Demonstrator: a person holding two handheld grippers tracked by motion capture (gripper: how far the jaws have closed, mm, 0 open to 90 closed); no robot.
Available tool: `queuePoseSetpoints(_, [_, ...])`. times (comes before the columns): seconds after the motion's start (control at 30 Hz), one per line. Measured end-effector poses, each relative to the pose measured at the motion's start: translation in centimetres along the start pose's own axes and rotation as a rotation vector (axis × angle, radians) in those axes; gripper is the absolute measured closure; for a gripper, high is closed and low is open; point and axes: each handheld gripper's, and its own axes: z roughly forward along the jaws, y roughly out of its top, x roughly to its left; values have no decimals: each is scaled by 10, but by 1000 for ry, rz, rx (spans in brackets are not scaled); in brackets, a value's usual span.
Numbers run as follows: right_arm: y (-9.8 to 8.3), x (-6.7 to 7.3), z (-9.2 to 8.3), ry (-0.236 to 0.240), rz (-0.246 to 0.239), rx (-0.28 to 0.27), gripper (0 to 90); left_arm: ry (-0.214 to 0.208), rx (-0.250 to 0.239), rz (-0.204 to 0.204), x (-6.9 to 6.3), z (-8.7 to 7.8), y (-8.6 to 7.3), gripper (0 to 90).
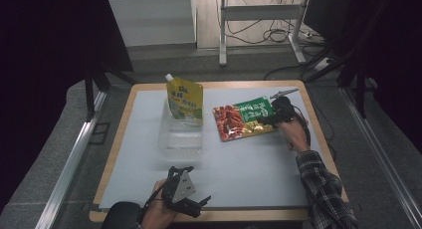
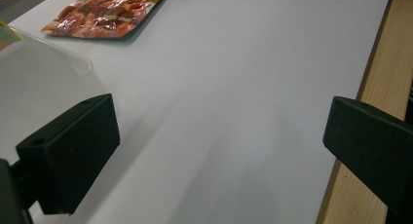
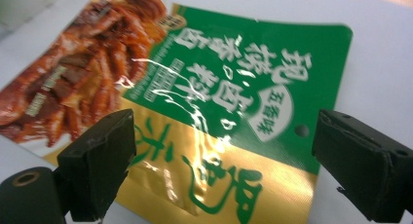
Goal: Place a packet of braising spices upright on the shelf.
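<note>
Here: one snack packet (image 3: 204, 112), one spout pouch (image 1: 185, 102), one clear container (image 1: 180, 134).

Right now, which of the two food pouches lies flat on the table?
The red-and-green snack pouch under the right gripper; the yellow spouted pouch stands upright in the clear container.

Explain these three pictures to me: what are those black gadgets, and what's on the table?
A person holds a hand-held claw in each hand. One picture looks down from above the table; the other two come from cameras riding on each claw.

On the table stand a clear tub with a yellow pouch in it, and a red-and-green snack bag lies flat beside it.

The right claw hangs open over the bag's end, holding nothing yet. The left claw waits open near the table's front edge.
</note>
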Motion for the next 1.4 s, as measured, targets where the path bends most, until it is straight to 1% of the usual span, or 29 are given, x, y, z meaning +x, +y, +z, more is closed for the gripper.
queuePoseSetpoints(0.17, [-6, -11, 6, -7, 33, 22, 92, -2, 3, 2, 0, 0, 0, 0])
queuePoseSetpoints(0.3, [-9, -17, 11, -2, 61, 41, 92, -3, 5, 4, 0, 1, 0, 0])
queuePoseSetpoints(0.47, [-10, -21, 15, 27, 99, 61, 92, -4, 6, 5, 0, 1, 0, 0])
queuePoseSetpoints(0.53, [-9, -21, 16, 45, 112, 59, 90, -4, 5, 6, 0, 1, 0, 0])
queuePoseSetpoints(0.6, [-10, -21, 16, 46, 130, 73, 93, -4, 5, 7, 0, 0, 0, 0])
queuePoseSetpoints(0.73, [-10, -20, 17, 115, 156, 64, 94, -5, 5, 10, -1, 1, 0, 0])
queuePoseSetpoints(0.77, [-9, -19, 17, 118, 157, 64, 95, -5, 6, 10, -1, 1, 0, 0])
queuePoseSetpoints(0.83, [-8, -16, 17, 127, 146, 61, 97, -6, 6, 12, -1, 1, 0, 0])
queuePoseSetpoints(0.97, [-4, -9, 18, 150, 154, 57, 107, -7, 7, 15, -1, 1, 0, 0])
queuePoseSetpoints(1.07, [-2, -5, 19, 156, 139, 49, 100, -7, 8, 19, -2, 1, 0, 0])
queuePoseSetpoints(1.17, [0, -5, 20, 167, 175, 30, 97, -7, 10, 22, -2, 1, 0, 0])
queuePoseSetpoints(1.2, [0, -5, 21, 161, 194, 42, 97, -7, 11, 22, -2, 1, 0, 0])
queuePoseSetpoints(1.23, [0, -5, 21, 158, 197, 54, 97, -7, 11, 23, -2, 1, 0, 0])
queuePoseSetpoints(1.27, [1, -5, 21, 150, 195, 64, 111, -6, 11, 24, -2, 1, 0, 0])
queuePoseSetpoints(1.3, [1, -4, 21, 136, 200, 73, 159, -6, 11, 24, -2, 1, 0, 0])
queuePoseSetpoints(1.33, [2, -4, 20, 120, 201, 78, 223, -6, 12, 25, -2, 1, 0, 0])
queuePoseSetpoints(1.4, [3, -3, 18, 117, 200, 86, 372, -4, 16, 29, -3, 1, 0, 0])
